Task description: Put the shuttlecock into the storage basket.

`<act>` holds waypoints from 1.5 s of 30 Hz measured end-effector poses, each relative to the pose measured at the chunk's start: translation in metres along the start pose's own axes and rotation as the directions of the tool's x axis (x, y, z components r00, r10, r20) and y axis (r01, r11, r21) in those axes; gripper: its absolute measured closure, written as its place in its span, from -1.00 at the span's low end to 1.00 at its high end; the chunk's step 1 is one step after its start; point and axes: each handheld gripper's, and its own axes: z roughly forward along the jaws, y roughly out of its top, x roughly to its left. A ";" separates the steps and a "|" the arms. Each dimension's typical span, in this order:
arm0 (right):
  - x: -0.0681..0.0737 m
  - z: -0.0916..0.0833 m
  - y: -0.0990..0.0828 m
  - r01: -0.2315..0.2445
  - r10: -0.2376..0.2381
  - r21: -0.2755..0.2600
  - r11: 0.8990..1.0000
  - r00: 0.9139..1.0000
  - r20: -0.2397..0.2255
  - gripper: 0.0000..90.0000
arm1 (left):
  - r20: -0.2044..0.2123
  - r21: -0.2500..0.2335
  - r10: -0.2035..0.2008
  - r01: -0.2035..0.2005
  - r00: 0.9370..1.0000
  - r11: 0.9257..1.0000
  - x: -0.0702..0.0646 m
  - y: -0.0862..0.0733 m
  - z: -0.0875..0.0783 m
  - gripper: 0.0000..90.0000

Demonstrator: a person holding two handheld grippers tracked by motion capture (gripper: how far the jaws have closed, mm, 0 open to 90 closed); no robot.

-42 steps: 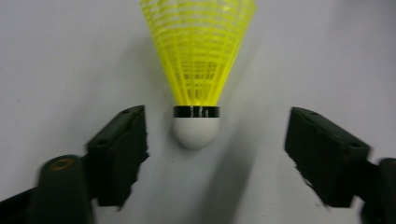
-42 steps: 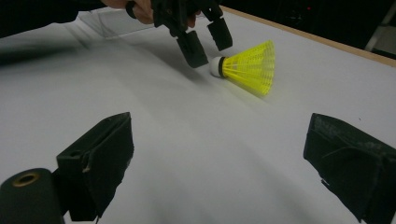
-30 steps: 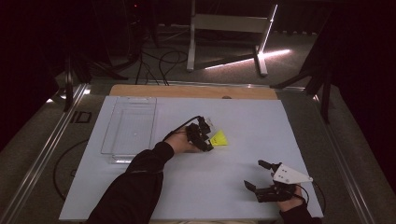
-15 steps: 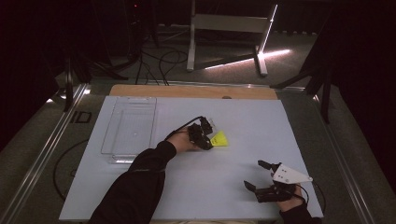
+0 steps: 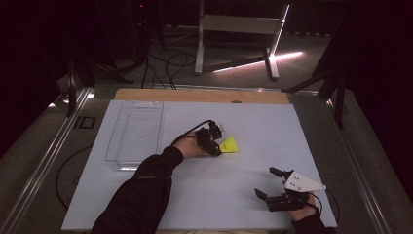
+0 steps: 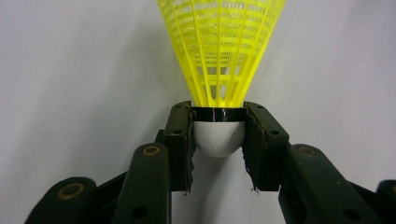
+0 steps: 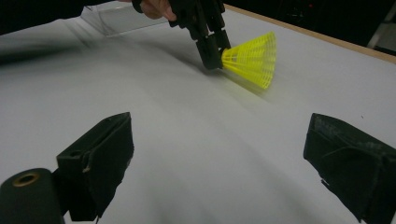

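Observation:
A yellow plastic shuttlecock [image 5: 229,145] lies on its side near the middle of the white table sheet [image 5: 272,122]. My left gripper [image 5: 214,146] is shut on it. In the left gripper view, the two black pads [image 6: 180,135] press on the white cork head and its black band, and the yellow skirt [image 6: 219,46] points away. In the right gripper view the shuttlecock [image 7: 250,58] lies beyond the left gripper [image 7: 210,51]. My right gripper [image 5: 265,181] rests near the table's front right, jaws wide open with nothing between them [image 7: 219,140].
A clear plastic tray [image 5: 134,134] lies at the left of the sheet, behind my left forearm. A wooden strip [image 5: 195,95] runs along the table's far edge. Metal stand legs and cables stand on the dark floor beyond.

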 end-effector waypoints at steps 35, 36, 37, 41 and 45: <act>-0.001 0.001 0.000 0.003 -0.003 0.005 1.000 1.000 0.006 -0.81 | 0.075 0.006 0.049 -0.049 0.996 0.999 -0.027 0.000 -0.063 0.47; -0.001 0.001 0.000 0.004 -0.004 0.005 1.000 1.000 0.007 -0.81 | 0.075 0.006 0.049 -0.049 0.996 0.999 -0.027 0.000 -0.063 0.47; -0.001 0.001 0.000 0.004 -0.004 0.005 1.000 1.000 0.007 -0.81 | 0.086 0.007 0.048 -0.048 0.995 0.999 -0.027 0.000 -0.065 0.47; -0.001 0.001 0.000 0.001 -0.001 0.006 1.000 1.000 0.008 -0.81 | 0.078 -0.002 0.051 -0.051 0.996 0.999 -0.028 -0.003 -0.072 0.46; -0.001 0.001 0.000 -0.002 0.002 0.005 1.000 1.000 0.008 -0.81 | 0.076 0.004 0.059 -0.060 0.995 0.998 -0.030 -0.004 -0.078 0.46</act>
